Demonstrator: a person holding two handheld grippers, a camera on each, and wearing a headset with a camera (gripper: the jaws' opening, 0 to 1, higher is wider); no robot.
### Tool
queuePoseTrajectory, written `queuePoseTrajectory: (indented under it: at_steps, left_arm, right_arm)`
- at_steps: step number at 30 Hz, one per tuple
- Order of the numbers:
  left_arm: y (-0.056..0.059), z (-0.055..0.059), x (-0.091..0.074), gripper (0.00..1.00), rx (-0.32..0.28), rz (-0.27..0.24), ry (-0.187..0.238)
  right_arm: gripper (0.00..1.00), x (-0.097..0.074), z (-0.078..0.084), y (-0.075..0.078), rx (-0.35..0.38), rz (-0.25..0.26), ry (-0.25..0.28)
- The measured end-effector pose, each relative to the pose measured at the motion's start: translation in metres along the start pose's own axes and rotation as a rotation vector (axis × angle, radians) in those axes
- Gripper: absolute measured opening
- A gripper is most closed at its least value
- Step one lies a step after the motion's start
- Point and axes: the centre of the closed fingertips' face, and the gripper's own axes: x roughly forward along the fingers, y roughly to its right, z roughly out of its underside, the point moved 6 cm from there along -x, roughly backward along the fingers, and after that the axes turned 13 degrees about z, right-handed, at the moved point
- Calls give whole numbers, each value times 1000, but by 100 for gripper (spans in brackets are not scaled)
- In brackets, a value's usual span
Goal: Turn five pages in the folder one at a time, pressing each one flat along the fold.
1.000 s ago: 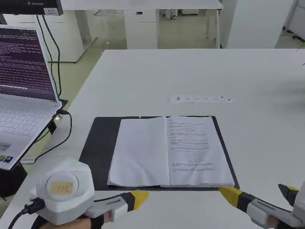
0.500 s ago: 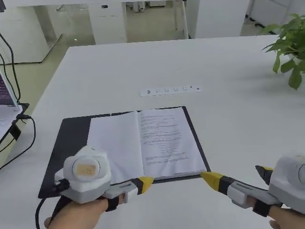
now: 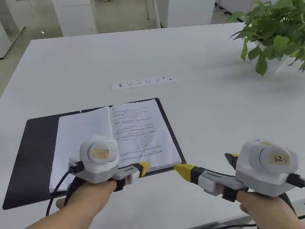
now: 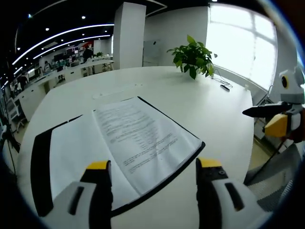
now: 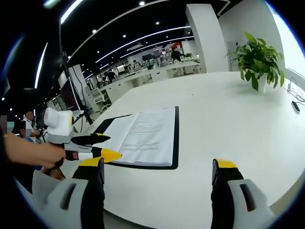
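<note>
Folder unchanged: open flat on bench, no page lifted. Left gripper and right gripper still hover at its near edge, fingers spread wide, holding nothing.

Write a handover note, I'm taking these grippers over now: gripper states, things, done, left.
Left gripper: open, empty, at the near edge of the folder.
Right gripper: open, empty, over bare table right of the folder.
Folder: lying open on the table, printed page on its right side.
Done: count of turned pages cannot be told.
Left: grip the printed page, turn, press.
</note>
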Motion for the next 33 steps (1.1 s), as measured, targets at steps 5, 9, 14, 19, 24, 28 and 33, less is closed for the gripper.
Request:
queuePoseTrajectory:
  at_steps: [5, 9, 14, 19, 24, 28, 33]
  left_arm:
    - [-2, 3, 19, 68, 2, -6, -21]
    - [-2, 5, 30, 65, 4, -14, -34]
    - [-4, 6, 44, 61, 11, -21, -39]
    - [-1, 9, 58, 57, 13, -21, -40]
    - [2, 11, 68, 50, 10, -21, -40]
    - [1, 20, 71, 43, 48, -55, -52]
    - [-3, 22, 71, 41, 75, -55, -12]
  right_arm:
    - [93, 6, 2, 0, 4, 1, -11]
    - [92, 9, 2, 0, 3, 0, -14]
    - [91, 12, 2, 1, 7, 0, -18]
    - [90, 16, 4, 0, 14, -3, -27]
    - [90, 21, 6, -1, 15, -7, -36]
    - [89, 23, 7, -2, 23, -8, -39]
    - [88, 31, 10, -4, 29, -16, -53]
